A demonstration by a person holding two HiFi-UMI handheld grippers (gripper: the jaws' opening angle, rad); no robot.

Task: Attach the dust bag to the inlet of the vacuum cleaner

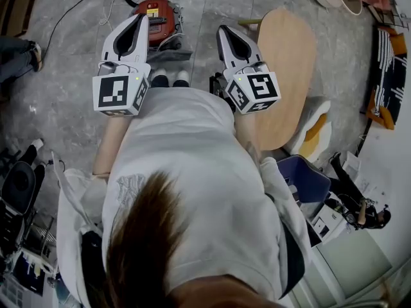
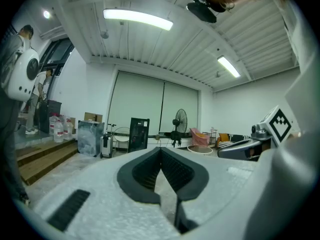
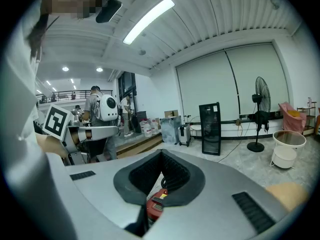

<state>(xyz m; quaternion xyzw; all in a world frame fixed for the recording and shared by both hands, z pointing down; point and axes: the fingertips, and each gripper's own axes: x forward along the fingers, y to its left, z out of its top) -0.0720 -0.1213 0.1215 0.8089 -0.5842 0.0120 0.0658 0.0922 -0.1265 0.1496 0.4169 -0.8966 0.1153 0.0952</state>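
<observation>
Vacuum cleaner (image 1: 156, 19): on the floor (image 1: 70, 82) before you.
Left hand-held gripper (image 1: 142, 18): yours, jaws closed, empty, over its left edge.
Right hand-held gripper (image 1: 223, 31): closed, empty, to its right.

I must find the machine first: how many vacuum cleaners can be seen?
1. The red vacuum cleaner stands on the floor, partly covered by the tip of the left gripper; others may be hidden.

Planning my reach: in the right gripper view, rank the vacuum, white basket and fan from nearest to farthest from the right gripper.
1. Vacuum, low, straight ahead.
2. White basket, far right, on the floor.
3. Fan, back by the wall.
</observation>
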